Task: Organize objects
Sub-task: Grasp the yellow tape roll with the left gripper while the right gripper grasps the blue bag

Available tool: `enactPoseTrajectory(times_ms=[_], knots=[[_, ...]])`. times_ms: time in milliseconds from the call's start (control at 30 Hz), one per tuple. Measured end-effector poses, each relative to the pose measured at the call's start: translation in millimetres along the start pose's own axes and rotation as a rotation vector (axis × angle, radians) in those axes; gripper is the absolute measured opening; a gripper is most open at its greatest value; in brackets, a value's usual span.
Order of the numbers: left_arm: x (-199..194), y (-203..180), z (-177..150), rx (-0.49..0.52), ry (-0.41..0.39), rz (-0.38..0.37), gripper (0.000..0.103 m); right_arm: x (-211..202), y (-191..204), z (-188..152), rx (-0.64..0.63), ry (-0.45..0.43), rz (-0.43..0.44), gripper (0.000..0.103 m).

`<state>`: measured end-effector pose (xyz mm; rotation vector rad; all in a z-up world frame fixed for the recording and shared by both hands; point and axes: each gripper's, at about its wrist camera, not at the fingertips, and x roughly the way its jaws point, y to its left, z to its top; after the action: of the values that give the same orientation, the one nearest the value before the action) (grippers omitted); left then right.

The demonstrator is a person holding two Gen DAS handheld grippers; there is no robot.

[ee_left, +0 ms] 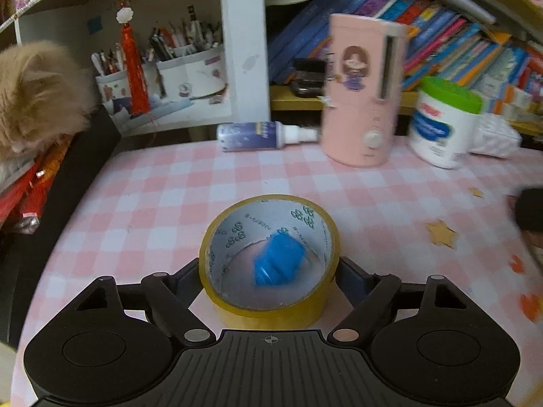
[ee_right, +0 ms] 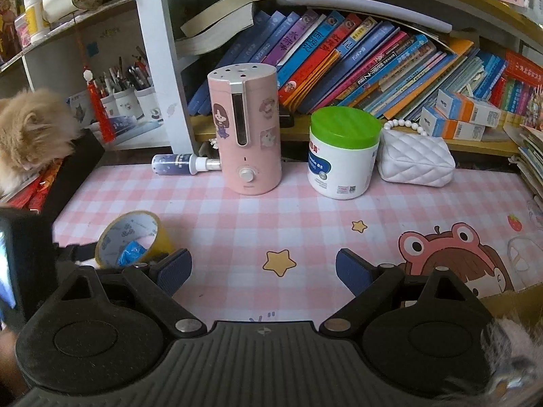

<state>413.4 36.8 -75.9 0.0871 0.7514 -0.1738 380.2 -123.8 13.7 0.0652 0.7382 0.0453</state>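
Left tool (ee_left: 269, 271) closed on the outer wall of a yellow tape roll (ee_left: 269, 259), one pad on each side; the roll appears lifted and tilted, its open core turned toward the camera, with a small blue object (ee_left: 276, 259) inside the core (identity unclear, blurred). Seen from the right wrist, the roll sits at about 9 o'clock, low over the pink checked desk (ee_right: 305, 224).

Right tool (ee_right: 264, 268) stands wide and empty over the star print.

Handling, as judged: the roll is light and stiff, a cardboard core under smooth wound tape. The outer face may be slick, so a grip across the full width, as here, seems safest; a hard squeeze could ovalise it. The blue object lies loose and could drop out if the roll tips further.

Surroundings: at 12 o'clock a pink cylindrical appliance (ee_right: 245, 129), with a spray bottle (ee_right: 181, 164) lying just beside it toward 11 o'clock. Toward 1 o'clock a green-lidded white tub (ee_right: 342, 156) and a quilted white purse (ee_right: 415, 162). These crowd the desk's back edge. A cat (ee_right: 29, 135) rests at 10 o'clock, near the roll and liable to move.
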Motion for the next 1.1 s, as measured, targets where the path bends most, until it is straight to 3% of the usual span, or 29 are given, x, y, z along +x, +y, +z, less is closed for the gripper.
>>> enactPoseTrajectory(times_ms=[133,300,467,667,833,967,1033,1100], knots=[[-32,-1,-14,-0.017,-0.02,-0.037,0.083,-1,2,-1,0.01,0.002,0.011,0.092],[-82,18,-25,-0.128,-0.069,-0.057,0.083,1,9,-2,0.008,0.006,0.033,0.092],[-124,46,-47,-0.219,-0.093,0.031,0.083,6,24,-6,-0.019,0.021,0.071,0.092],[-156,73,-76,-0.308,-0.06,0.129,0.083,29,61,-20,-0.138,0.072,0.129,0.092],[-175,80,-94,-0.356,-0.051,0.157,0.083,54,92,-34,-0.27,0.105,0.184,0.087],[-184,80,-101,-0.371,-0.05,0.164,0.083,74,100,-38,-0.307,0.139,0.226,0.07],[-188,80,-102,-0.372,-0.052,0.165,0.083,81,102,-40,-0.329,0.151,0.246,0.055],[-193,81,-104,-0.373,-0.057,0.167,0.083,85,102,-42,-0.338,0.155,0.265,0.033]])
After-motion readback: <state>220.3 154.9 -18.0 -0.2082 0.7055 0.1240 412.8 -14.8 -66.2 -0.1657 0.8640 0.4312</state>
